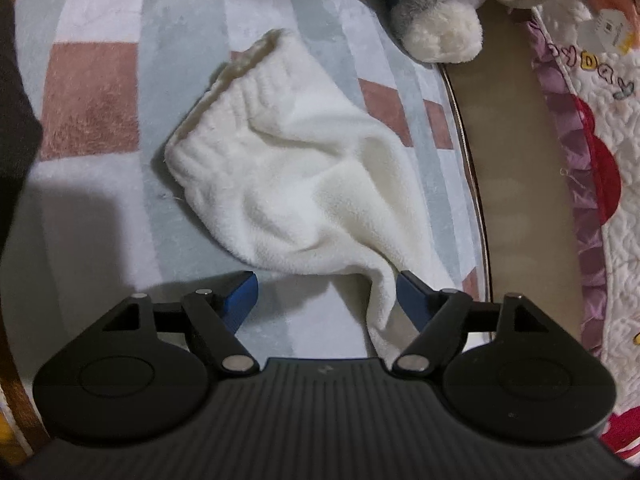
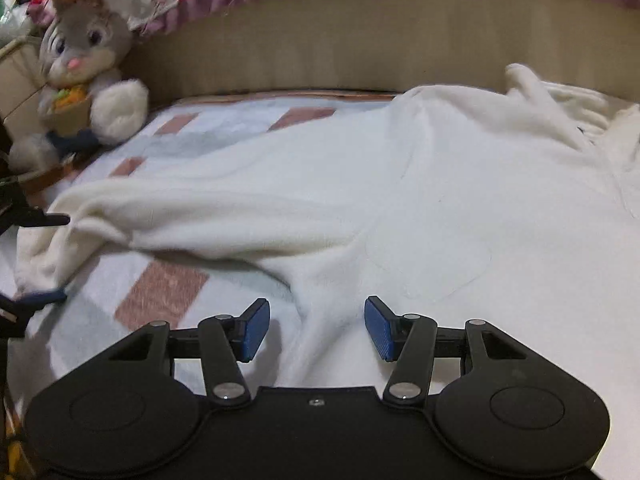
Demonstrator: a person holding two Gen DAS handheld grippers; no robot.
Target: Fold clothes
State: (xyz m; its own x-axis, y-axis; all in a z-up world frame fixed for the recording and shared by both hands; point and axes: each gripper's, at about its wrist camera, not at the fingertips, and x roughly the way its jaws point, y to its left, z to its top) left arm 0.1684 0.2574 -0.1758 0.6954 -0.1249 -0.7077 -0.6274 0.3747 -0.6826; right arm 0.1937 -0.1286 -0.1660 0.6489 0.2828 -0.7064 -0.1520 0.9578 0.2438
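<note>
A white fleece garment (image 2: 420, 200) lies spread on a checked blanket. Its sleeve, with a ribbed cuff (image 1: 224, 120), stretches toward the left in the right wrist view and fills the middle of the left wrist view (image 1: 312, 192). My left gripper (image 1: 326, 296) is open, its blue pads on either side of a fold of the sleeve, the right pad touching the cloth. My right gripper (image 2: 316, 328) is open just above the garment's near edge, with a ridge of cloth between its pads. The left gripper's dark tips also show in the right wrist view (image 2: 44, 258).
The checked pink, grey and white blanket (image 1: 92, 96) covers the surface. A grey plush rabbit (image 2: 84, 64) sits at the far left corner. A beige padded edge (image 2: 360, 40) runs behind, with a quilted red and white cover (image 1: 600, 160) beyond it.
</note>
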